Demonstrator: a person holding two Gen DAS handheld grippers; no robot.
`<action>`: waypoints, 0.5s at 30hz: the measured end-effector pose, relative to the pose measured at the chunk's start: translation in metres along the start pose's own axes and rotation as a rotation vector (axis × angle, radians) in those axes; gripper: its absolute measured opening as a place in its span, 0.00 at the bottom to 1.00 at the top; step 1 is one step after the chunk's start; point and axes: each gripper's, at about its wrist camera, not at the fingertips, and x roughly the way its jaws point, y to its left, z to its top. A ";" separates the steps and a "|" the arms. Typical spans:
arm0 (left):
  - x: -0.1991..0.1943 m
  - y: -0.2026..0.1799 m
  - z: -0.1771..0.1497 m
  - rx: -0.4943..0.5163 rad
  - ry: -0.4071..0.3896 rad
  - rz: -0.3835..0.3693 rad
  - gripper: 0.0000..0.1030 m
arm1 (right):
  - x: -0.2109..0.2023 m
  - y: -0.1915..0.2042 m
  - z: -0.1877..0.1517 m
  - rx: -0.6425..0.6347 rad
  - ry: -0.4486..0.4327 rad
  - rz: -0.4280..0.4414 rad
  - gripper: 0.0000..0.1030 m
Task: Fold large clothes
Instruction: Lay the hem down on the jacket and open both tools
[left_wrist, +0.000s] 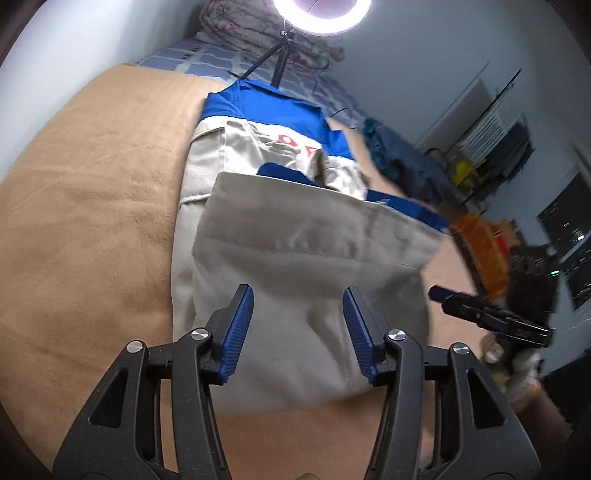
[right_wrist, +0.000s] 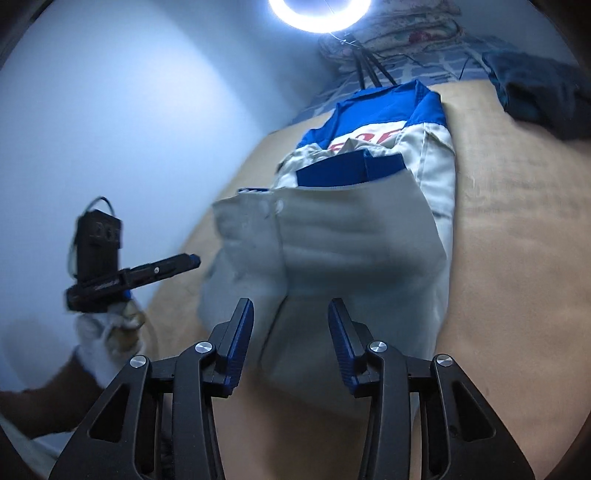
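Jacket-wise, the beige cotton work jacket with a blue yoke and red lettering (left_wrist: 280, 236) lies folded on the tan fleece blanket (left_wrist: 92, 206) covering the bed. Left claw (left_wrist: 298, 332) hangs over its near edge, jaws apart, gripping nothing. Right claw (right_wrist: 291, 341) does likewise, empty too. White ring lamp (right_wrist: 319, 14) glows beyond.

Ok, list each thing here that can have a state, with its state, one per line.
Jacket: lying on the tan blanket, bottom part folded up over the chest.
Left gripper: open, nothing between the jaws.
Right gripper: open, nothing held.
Ring light: switched on.
Dark clothes: crumpled, unfolded.
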 end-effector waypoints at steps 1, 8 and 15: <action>0.008 0.000 0.004 -0.002 -0.004 0.020 0.49 | 0.009 0.002 0.005 -0.020 -0.004 -0.040 0.39; 0.060 0.024 0.018 -0.068 0.055 0.120 0.49 | 0.055 -0.019 0.028 -0.036 -0.015 -0.247 0.39; 0.024 0.035 0.026 -0.123 0.002 0.070 0.47 | 0.057 -0.014 0.036 -0.067 0.043 -0.276 0.39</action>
